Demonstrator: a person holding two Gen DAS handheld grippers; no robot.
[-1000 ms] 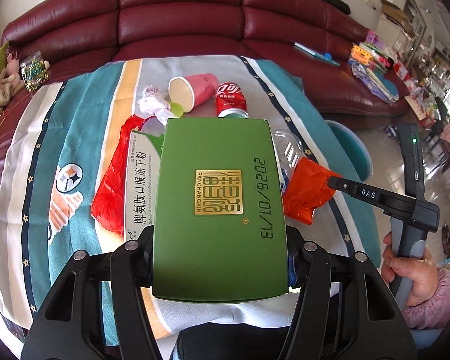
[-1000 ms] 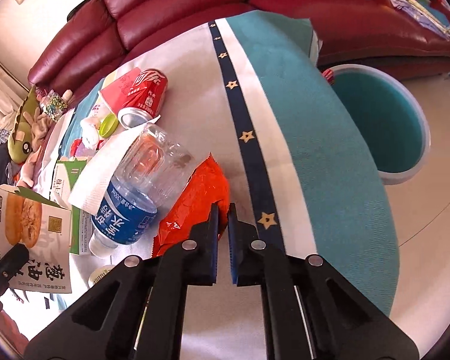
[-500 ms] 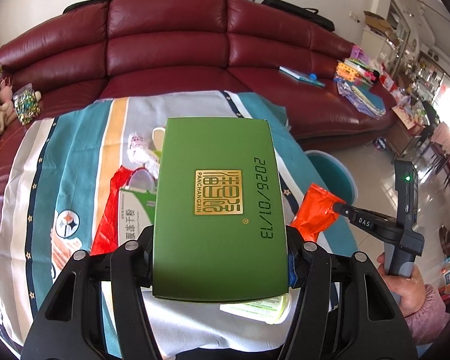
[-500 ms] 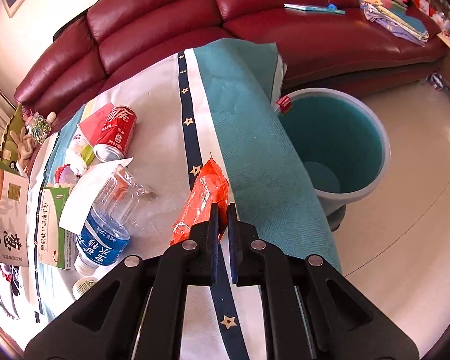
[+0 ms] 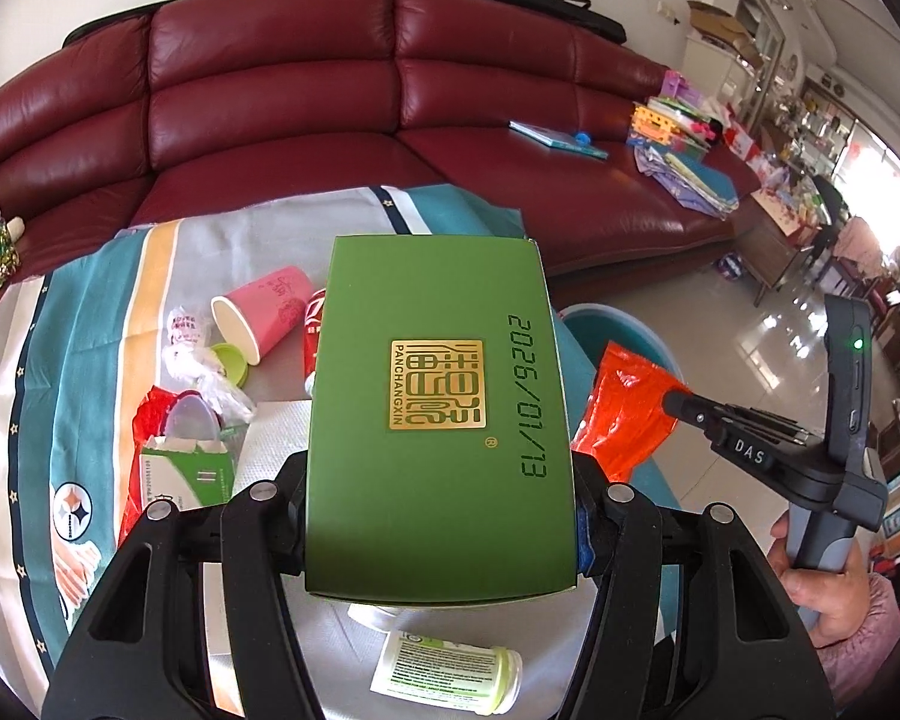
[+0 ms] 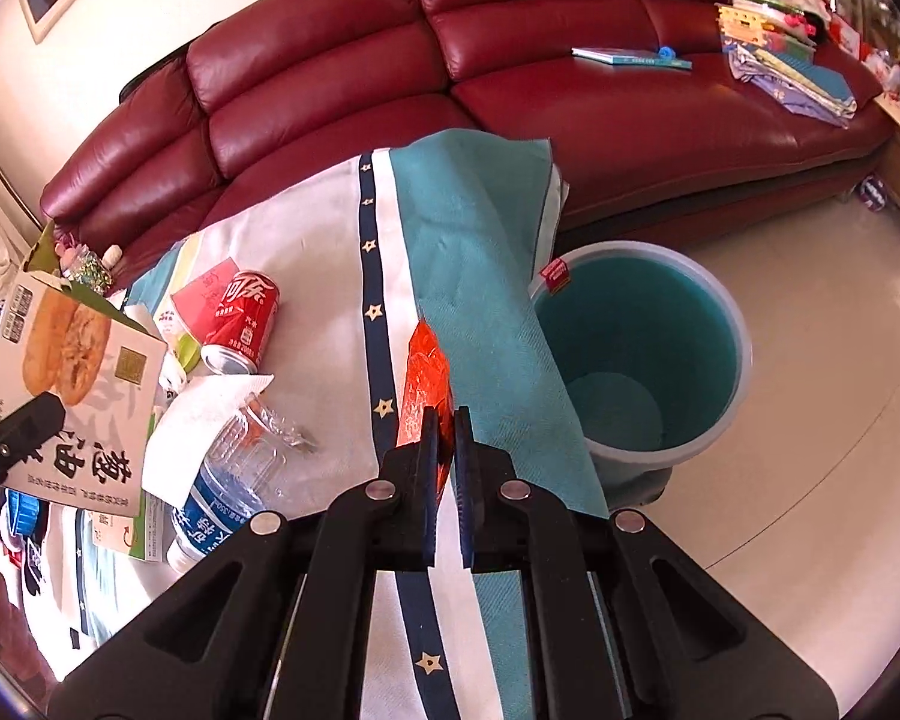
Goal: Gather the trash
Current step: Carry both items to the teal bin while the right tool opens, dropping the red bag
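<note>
My left gripper (image 5: pixel 441 471) is shut on a green carton (image 5: pixel 438 396), held flat above the table. The right wrist view shows the carton's printed underside (image 6: pixel 72 372) at the left edge. My right gripper (image 6: pixel 445 426) is shut on an orange snack wrapper (image 6: pixel 426 384), which hangs in the air over the tablecloth's teal stripe. In the left wrist view that wrapper (image 5: pixel 624 408) sits to the right of the carton, pinched by the right gripper (image 5: pixel 678 405). A teal bin (image 6: pixel 630 312) stands on the floor just past the table's right edge; its rim (image 5: pixel 606 315) peeks out behind the carton.
On the cloth lie a red can (image 6: pixel 243 318), a water bottle (image 6: pixel 228 480) under a tissue (image 6: pixel 204 408), a pink cup (image 5: pixel 264 312), a green-white box (image 5: pixel 186 474), a red bag (image 5: pixel 150 414) and a pill bottle (image 5: pixel 450 672). A dark red sofa (image 5: pixel 270 90) wraps behind.
Both grippers have risen and drifted right towards the table's bin side. The orange wrapper has come up off the cloth beside the bottle. The green carton has stayed in the left grip.
</note>
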